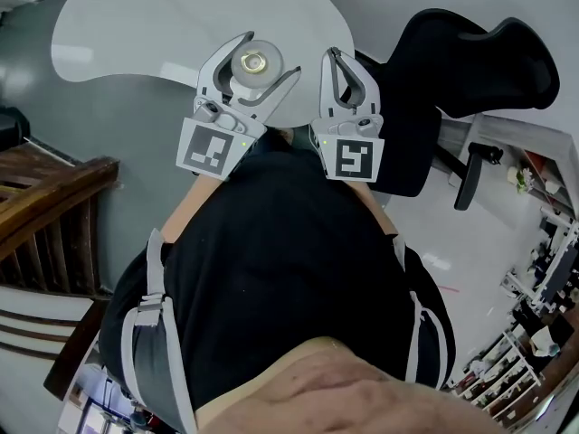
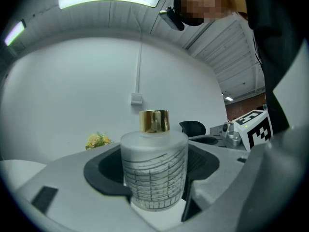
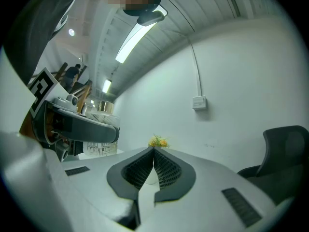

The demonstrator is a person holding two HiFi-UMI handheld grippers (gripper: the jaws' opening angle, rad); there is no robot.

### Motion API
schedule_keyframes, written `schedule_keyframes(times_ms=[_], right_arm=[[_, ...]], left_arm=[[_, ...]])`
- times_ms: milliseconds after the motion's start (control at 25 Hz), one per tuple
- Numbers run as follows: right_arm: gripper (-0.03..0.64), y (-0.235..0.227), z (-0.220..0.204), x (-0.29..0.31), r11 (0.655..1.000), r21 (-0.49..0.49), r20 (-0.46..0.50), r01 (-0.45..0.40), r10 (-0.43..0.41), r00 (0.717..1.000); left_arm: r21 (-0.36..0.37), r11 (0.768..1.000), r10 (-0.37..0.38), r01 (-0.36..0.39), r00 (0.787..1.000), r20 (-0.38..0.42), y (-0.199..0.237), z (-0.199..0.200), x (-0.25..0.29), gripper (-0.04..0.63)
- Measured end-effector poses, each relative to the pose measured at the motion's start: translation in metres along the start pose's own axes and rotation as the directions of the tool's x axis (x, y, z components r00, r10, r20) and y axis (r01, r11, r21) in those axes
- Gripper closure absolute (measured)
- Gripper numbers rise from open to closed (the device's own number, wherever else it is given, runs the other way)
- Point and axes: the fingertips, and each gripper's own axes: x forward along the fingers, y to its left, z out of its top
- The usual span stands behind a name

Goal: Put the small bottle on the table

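Frosted, gold-capped small bottle pinched upright by left gripper over white table; right gripper pressed together, empty.

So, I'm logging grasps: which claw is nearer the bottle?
Left. The left claw grips the bottle; the right claw, shut and empty, sits apart on its right.

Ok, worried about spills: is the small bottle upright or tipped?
Upright. The bottle stands straight in the left gripper, gold cap on top; the head view looks down onto that cap.
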Motion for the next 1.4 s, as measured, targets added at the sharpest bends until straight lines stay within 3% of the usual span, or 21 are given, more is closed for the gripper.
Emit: schedule_keyframes(times_ms=[520,1000,1400], right_arm=[[0.594,-0.024,-0.001,0.025,0.995,0.01,0.0,0.104,-0.104,0.995],[0.594,-0.05,-0.014,0.038,0.98,-0.01,0.015,0.197,-0.196,0.98],[0.594,-0.058,-0.042,0.051,0.973,-0.006,0.003,0.232,-0.232,0.973]], left_arm=[[0.022,0.99,-0.137,0.137,0.99,-0.022,0.016,-0.006,0.047,0.259],[0.061,0.964,-0.257,0.26,0.965,-0.057,0.016,-0.027,0.095,0.259],[0.041,0.947,-0.316,0.32,0.946,-0.072,0.023,-0.061,0.125,0.259]])
